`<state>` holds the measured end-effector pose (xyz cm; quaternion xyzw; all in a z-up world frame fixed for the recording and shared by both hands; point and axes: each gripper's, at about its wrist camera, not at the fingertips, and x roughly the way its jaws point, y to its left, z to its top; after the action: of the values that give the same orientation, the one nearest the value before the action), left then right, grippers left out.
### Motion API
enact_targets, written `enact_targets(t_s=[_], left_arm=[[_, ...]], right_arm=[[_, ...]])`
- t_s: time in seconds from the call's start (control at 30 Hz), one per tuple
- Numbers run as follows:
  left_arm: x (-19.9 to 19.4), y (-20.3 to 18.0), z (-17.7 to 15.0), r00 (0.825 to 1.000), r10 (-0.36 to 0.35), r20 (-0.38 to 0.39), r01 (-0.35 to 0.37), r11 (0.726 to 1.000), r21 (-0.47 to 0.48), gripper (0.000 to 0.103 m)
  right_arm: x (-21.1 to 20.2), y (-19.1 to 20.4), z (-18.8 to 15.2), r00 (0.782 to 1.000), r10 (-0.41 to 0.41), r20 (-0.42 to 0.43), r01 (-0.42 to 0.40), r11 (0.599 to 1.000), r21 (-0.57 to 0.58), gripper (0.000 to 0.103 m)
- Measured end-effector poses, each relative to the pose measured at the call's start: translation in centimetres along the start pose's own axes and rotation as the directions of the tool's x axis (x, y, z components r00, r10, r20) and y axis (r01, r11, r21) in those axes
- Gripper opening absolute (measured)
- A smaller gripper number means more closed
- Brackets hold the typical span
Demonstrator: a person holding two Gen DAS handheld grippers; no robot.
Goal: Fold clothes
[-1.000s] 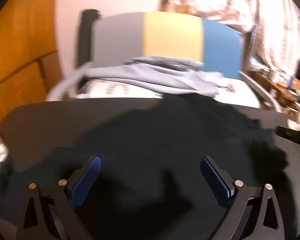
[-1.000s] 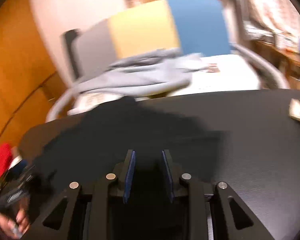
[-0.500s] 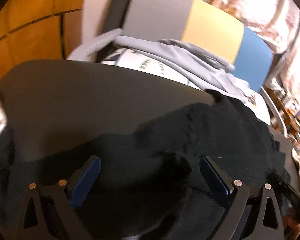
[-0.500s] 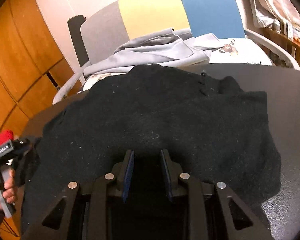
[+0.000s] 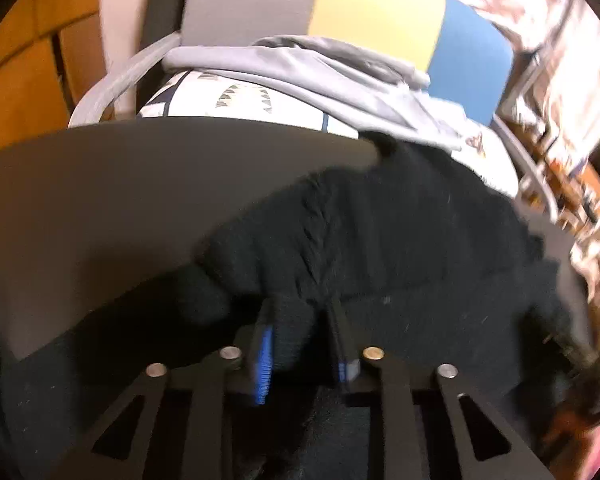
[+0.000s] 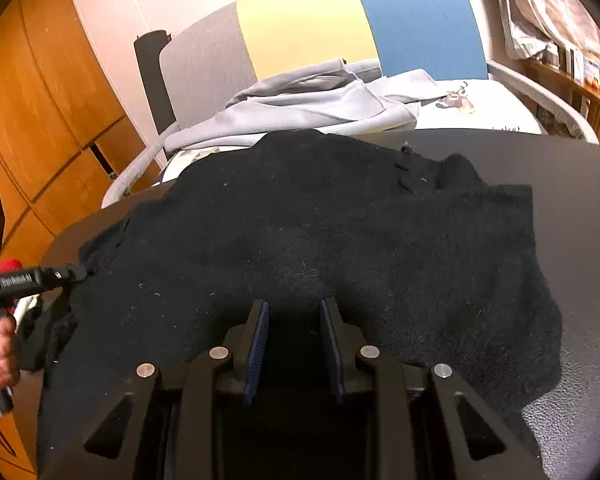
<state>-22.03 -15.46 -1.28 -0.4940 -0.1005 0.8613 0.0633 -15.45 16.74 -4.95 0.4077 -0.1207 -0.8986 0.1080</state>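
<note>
A dark round table (image 6: pixel 572 168) stands before a chair (image 6: pixel 308 20) whose back is panelled in grey, yellow and blue; orange-brown cabinet doors (image 6: pixel 32 92) fill the wall to the left. On the chair seat lies a patterned white cushion (image 5: pixel 236 100), and a pale grey garment (image 6: pixel 312 108) is heaped across it, reaching toward the table edge.

A black knitted garment (image 6: pixel 340 240) is spread over most of the table, its far edge reaching the rim nearest the chair. The fabric is fuzzy, flecked with pale lint, and lies in broad soft folds with one layer lapped over another along the right side.

The left gripper (image 5: pixel 302 344) is clenched on a bunched fold of the black garment; cloth fills the space between its blue pads (image 5: pixel 264 360), and the fabric rises from that point in a raised ridge. In the right wrist view the same gripper appears at the garment's left edge, its tip touching the cloth.

The right gripper (image 6: pixel 294 344) sits at the near edge of the garment, its fingers drawn close together with a narrow gap. Whether cloth is pinched between them cannot be told; dark fabric lies directly beneath and ahead.
</note>
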Motion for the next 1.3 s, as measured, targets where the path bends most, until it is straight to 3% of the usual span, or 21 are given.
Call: enact_targets(t_s=[0.13,0.23,0.27,0.37,0.43,0.5,0.53,0.57,0.63,0.67,0.73,0.83,0.93,1.0,1.07,1.1,1.13,1.2,1.3], left_arm=[[-2.0,1.5,1.7,0.997,-0.078,-0.011,0.077,0.995,-0.061,0.010],[-2.6,1.1,1.6,0.999,-0.047,-0.013,0.047,0.999,0.004,0.010],[-2.3,0.9,1.3,1.000,-0.018,-0.019,0.018,0.999,0.035,0.016],[-0.7,0.7,0.4,0.998,0.035,-0.045,-0.031,0.996,0.086,0.061],[0.5,0.5,-0.2,0.998,0.031,-0.058,-0.025,0.996,0.090,0.063],[0.5,0.2,-0.8,0.999,0.002,-0.047,0.002,0.996,0.089,0.057],[0.6,-0.2,-1.0,0.999,0.000,-0.048,0.005,0.995,0.101,0.047],[0.8,-0.6,-1.1,0.999,-0.002,-0.050,0.007,0.993,0.114,0.018],[1.0,-1.8,-0.7,0.998,0.037,-0.053,-0.029,0.989,0.148,0.009],[0.7,-2.2,-0.3,0.998,0.018,-0.053,-0.010,0.988,0.154,0.005],[-0.6,-3.0,0.5,0.998,-0.017,-0.054,0.027,0.984,0.177,0.005],[-2.9,-4.3,1.7,0.998,0.003,-0.069,0.012,0.976,0.217,0.005],[-3.9,-4.3,2.8,0.989,0.001,-0.145,0.025,0.985,0.172,0.005],[-2.6,-3.3,2.7,0.971,0.155,-0.182,-0.123,0.977,0.177,0.010],[-1.1,-1.9,2.4,0.928,0.303,-0.216,-0.269,0.947,0.173,0.010],[-0.3,-1.0,2.1,0.899,0.372,-0.233,-0.340,0.926,0.165,0.010],[0.0,0.2,1.7,0.895,0.379,-0.234,-0.359,0.925,0.124,0.010],[-0.8,2.3,1.0,0.930,0.307,-0.202,-0.312,0.950,0.010,0.010],[-2.3,3.5,-1.0,0.955,0.272,-0.122,-0.278,0.960,-0.040,0.012]], right_arm=[[0.0,0.1,0.0,1.000,-0.002,0.001,0.002,1.000,0.000,0.026],[0.0,0.2,0.0,1.000,-0.007,0.001,0.007,1.000,-0.004,0.026],[0.0,0.2,0.0,1.000,-0.008,0.001,0.008,1.000,-0.005,0.026],[0.0,0.2,-0.1,1.000,-0.006,0.001,0.006,1.000,-0.003,0.026],[0.0,0.1,-0.1,1.000,-0.002,0.001,0.002,1.000,0.001,0.026],[0.0,0.1,-0.1,1.000,-0.001,0.001,0.001,1.000,0.002,0.026],[0.0,0.1,-0.1,1.000,-0.001,0.001,0.001,1.000,0.003,0.026],[0.0,0.1,-0.1,1.000,0.000,0.001,0.000,1.000,0.004,0.026],[0.0,0.1,-0.1,1.000,0.002,0.002,-0.002,1.000,0.007,0.026],[0.0,0.0,-0.1,1.000,0.004,0.002,-0.004,1.000,0.010,0.026],[-0.1,-0.1,-0.1,1.000,0.010,0.002,-0.010,1.000,0.015,0.026],[-0.1,-0.3,-0.2,1.000,0.022,0.004,-0.022,0.999,0.026,0.026],[-0.2,-0.4,-0.2,1.000,0.031,0.005,-0.031,0.999,0.035,0.026],[-0.2,-0.4,-0.2,0.999,0.033,0.005,-0.033,0.999,0.039,0.026],[-0.2,-0.4,-0.2,0.999,0.035,0.005,-0.035,0.999,0.041,0.026],[-0.2,-0.5,-0.2,0.999,0.036,0.005,-0.036,0.998,0.042,0.026],[-0.2,-0.5,-0.2,0.999,0.038,0.005,-0.038,0.998,0.043,0.026],[-0.2,-0.6,-0.2,0.999,0.041,0.006,-0.041,0.998,0.046,0.026],[-0.2,-0.6,-0.2,0.999,0.043,0.006,-0.043,0.998,0.047,0.026]])
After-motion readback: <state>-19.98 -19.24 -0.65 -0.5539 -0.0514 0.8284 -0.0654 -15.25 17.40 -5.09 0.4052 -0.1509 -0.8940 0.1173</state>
